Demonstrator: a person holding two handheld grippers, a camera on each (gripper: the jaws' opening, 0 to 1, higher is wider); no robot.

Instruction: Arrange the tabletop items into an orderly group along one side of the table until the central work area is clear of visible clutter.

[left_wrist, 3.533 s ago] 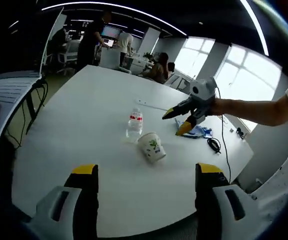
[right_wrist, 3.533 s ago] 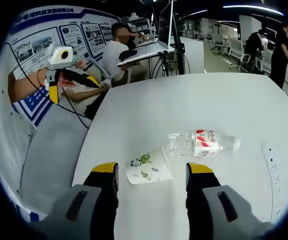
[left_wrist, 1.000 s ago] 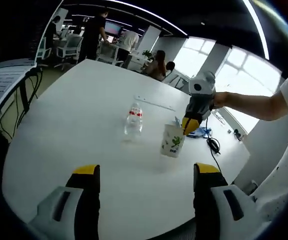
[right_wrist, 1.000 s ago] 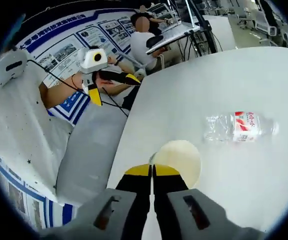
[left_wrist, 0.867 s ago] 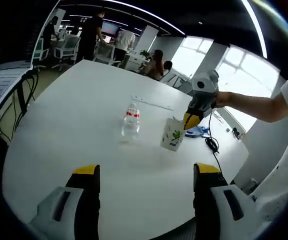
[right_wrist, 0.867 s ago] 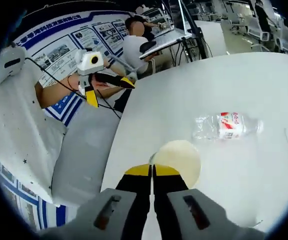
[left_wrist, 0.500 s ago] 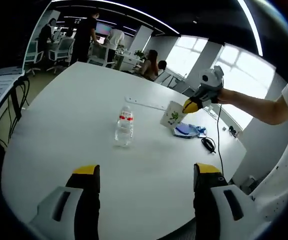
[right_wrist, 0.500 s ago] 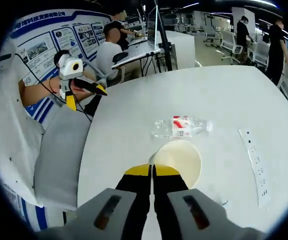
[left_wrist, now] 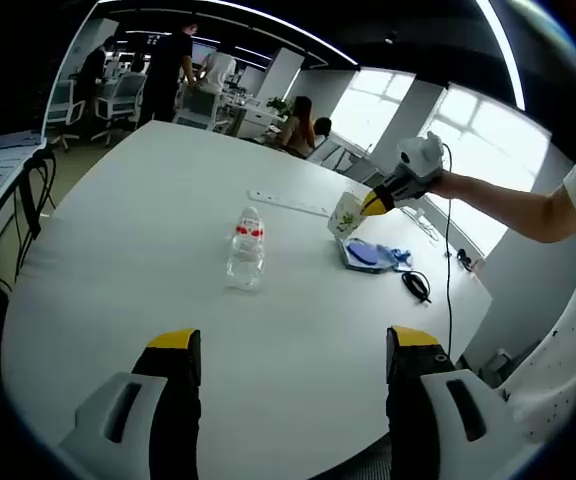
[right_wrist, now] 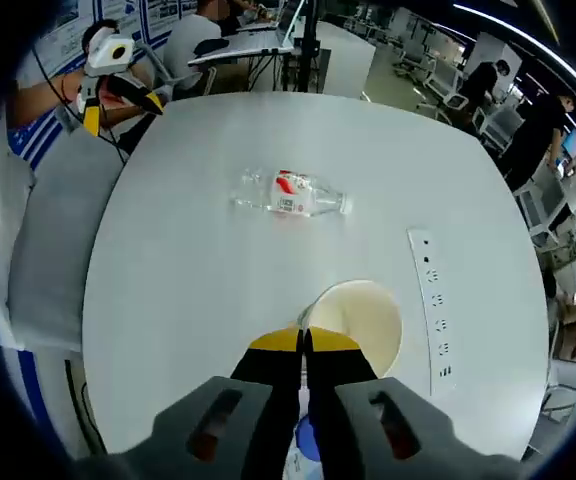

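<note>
Right tool [right_wrist: 303, 342] clamped on paper cup [right_wrist: 360, 318] rim, lower centre of frame; water bottle [right_wrist: 290, 195] lies on table [right_wrist: 178, 260]; left tool [left_wrist: 295, 345] jaws wide, holding nothing

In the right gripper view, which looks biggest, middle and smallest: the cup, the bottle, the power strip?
1. Power strip, longest.
2. Cup and bottle look about alike; the cup sits nearer the camera, held by the right tool, so unsure.

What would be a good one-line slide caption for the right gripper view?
Right gripper pinches a paper cup's rim above the white table, a water bottle lying beyond.
</note>
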